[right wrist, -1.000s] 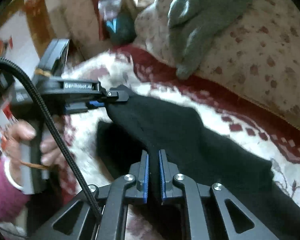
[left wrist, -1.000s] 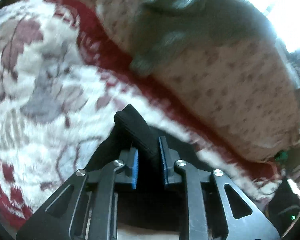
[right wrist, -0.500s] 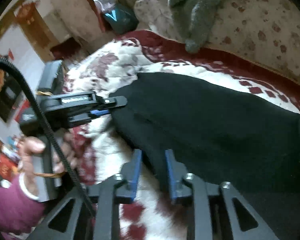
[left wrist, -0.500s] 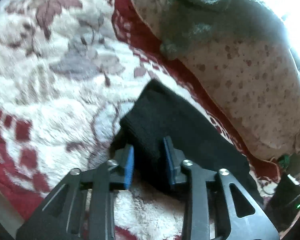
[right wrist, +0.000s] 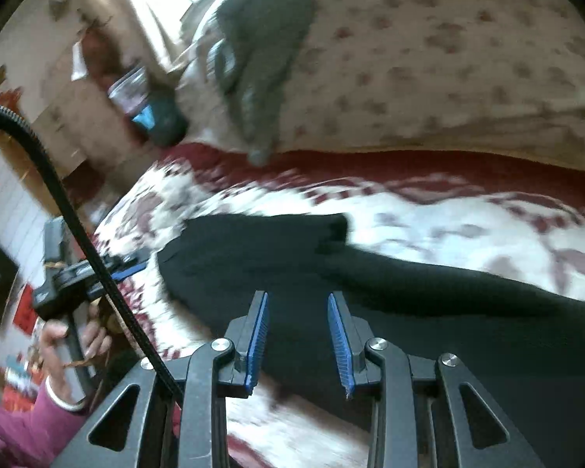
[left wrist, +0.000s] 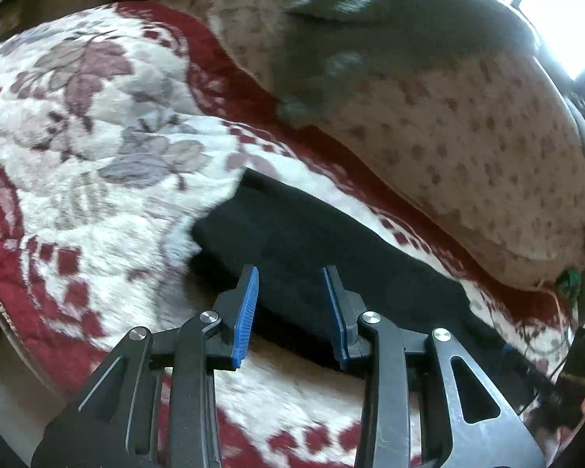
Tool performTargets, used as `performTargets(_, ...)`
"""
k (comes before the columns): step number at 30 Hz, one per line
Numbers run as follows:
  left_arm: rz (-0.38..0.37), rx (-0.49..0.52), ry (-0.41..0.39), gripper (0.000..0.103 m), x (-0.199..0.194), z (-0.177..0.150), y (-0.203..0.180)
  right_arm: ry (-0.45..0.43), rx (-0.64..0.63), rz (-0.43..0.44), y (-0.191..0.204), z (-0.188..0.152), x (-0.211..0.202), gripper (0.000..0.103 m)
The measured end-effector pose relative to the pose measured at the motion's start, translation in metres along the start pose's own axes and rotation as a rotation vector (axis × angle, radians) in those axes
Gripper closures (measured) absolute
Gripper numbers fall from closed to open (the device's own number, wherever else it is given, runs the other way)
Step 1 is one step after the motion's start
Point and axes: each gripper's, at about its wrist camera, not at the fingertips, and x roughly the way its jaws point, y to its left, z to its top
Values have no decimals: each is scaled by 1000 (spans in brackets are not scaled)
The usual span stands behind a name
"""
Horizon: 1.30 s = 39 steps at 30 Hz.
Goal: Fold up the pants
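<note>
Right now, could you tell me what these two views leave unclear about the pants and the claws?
- Black pants: the far end is cut off by the right edge of the right wrist view; the fold layers merge into flat black.
- Left claw: small and motion-blurred in the right wrist view, crossed by the black cable.
- Right claw: absent from the left wrist view.

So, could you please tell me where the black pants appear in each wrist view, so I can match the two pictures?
Left wrist: the black pants run from centre to lower right, their near edge between the open left gripper fingers.
Right wrist: the pants span the centre and lower right, under the open right gripper.
Shared landmark: the grey garment draped over the spotted cushion at the top of both views.
</note>
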Motion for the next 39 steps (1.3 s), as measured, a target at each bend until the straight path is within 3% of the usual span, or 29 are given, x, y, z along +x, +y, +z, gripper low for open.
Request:
performTargets(8, -46, 133, 85, 72, 13, -33, -69, -86, 100, -76, -46, -23, -62, 71)
performTargets(17, -72, 319, 125, 72, 30, -71, -148, -129, 236, -134, -95, -60, -117, 68)
performTargets(28, -63, 415, 129, 72, 39, -83, -188, -157, 224, -110, -92, -52, -120, 67)
performTargets(32, -97, 447, 142, 71, 42, -84, -206, -156, 250, -123, -101, -61, -129, 62)
performTargets(39, -185, 490, 211, 71, 54, -99, -249, -160, 246, -282, -121, -78, -159, 60)
